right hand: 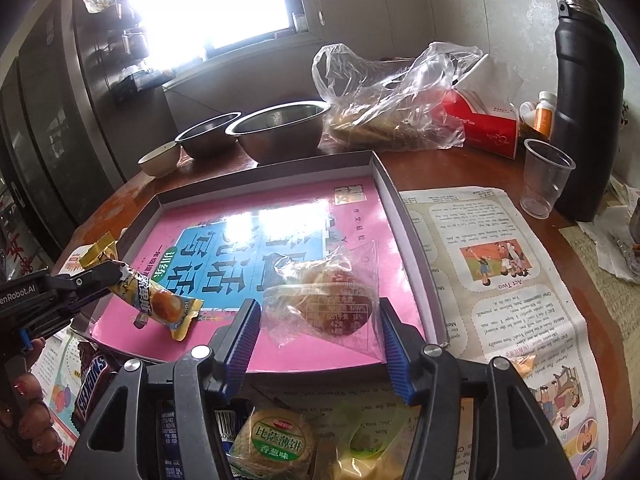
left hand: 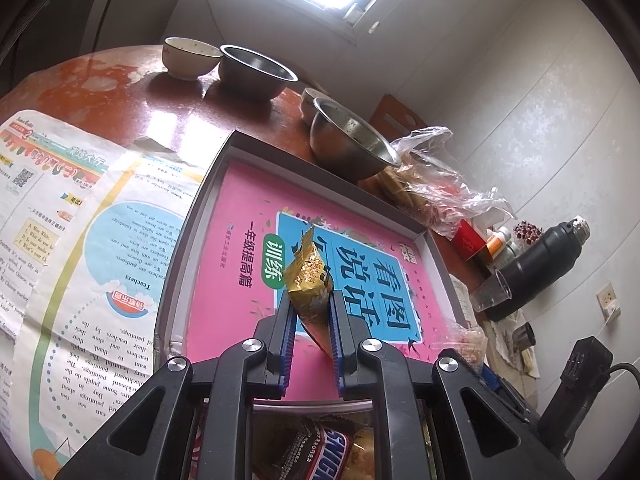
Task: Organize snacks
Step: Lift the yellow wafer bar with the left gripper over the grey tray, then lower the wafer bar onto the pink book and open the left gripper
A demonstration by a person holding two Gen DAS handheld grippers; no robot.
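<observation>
Sunlit from a window, a cluttered round table [right hand: 500, 168] carries a shallow box [right hand: 416, 256] lined with a pink book, where the left gripper [left hand: 311, 320] clamps a gold snack packet [left hand: 310, 276] near the box's front-left corner and the right gripper [right hand: 316, 340] brackets a clear-wrapped pastry [right hand: 332, 292] at its front edge, while a chocolate bar [right hand: 90, 380] and biscuits [right hand: 276, 440] wait outside.

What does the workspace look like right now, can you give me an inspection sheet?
Surface: glossy reddish-brown table, partly covered with printed newspaper sheets.
Job's things: shallow grey box with a pink book cover lining it; gold-wrapped snack; clear-wrapped round pastry; more snacks in front of the box, including a brown Snickers bar.
Clutter: steel bowls, clear plastic bag, clear plastic cup, black flask.
Grippers: left gripper shut on the gold snack over the box; right gripper jaws either side of the pastry, contact unclear.
Cables: black cord.
Surroundings: bright window, pale walls.
</observation>
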